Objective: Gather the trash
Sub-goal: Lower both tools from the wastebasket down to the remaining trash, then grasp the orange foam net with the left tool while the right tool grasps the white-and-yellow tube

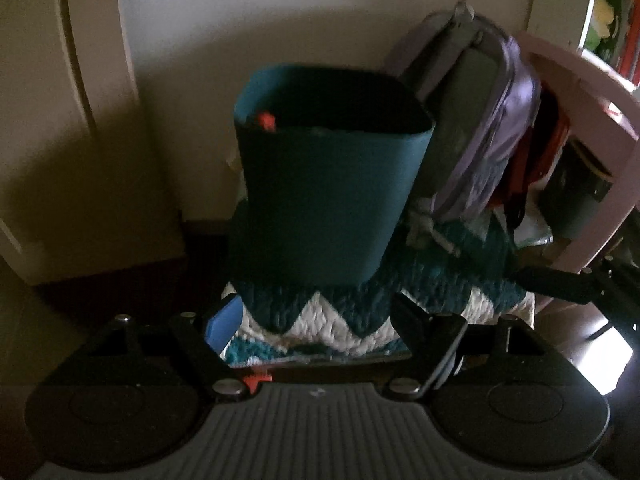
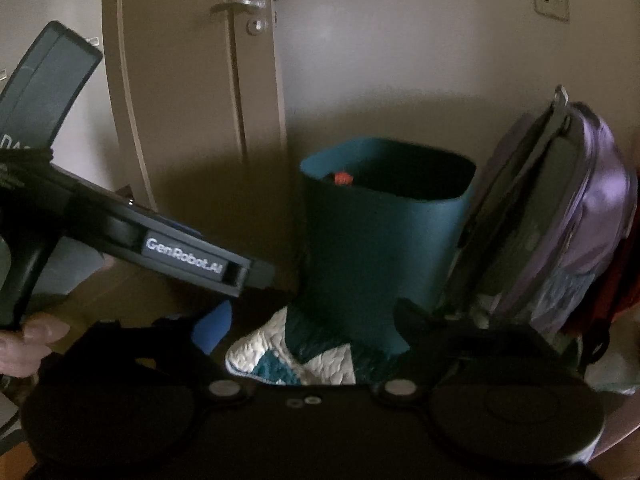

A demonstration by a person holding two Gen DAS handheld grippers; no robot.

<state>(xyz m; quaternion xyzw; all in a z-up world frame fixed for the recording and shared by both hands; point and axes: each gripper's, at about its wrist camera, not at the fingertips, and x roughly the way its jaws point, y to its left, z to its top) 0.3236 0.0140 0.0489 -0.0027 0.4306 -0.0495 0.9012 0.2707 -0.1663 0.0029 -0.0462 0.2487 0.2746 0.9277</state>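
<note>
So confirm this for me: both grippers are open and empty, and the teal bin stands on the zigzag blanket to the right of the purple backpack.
Wrong side: the teal bin stands left of the purple backpack, as both wrist views show. The rest holds: zigzag blanket underneath, left gripper and right gripper open, empty.

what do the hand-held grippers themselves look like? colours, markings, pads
Both are black plastic with round silver pivot screws. The left hand-held gripper has a ribbed grey base plate, a blue pad on one finger and a small red part at the centre. Seen from the right wrist camera, its body carries a white "GenRobot.AI" label. The right hand-held gripper also shows one blue pad.
</note>
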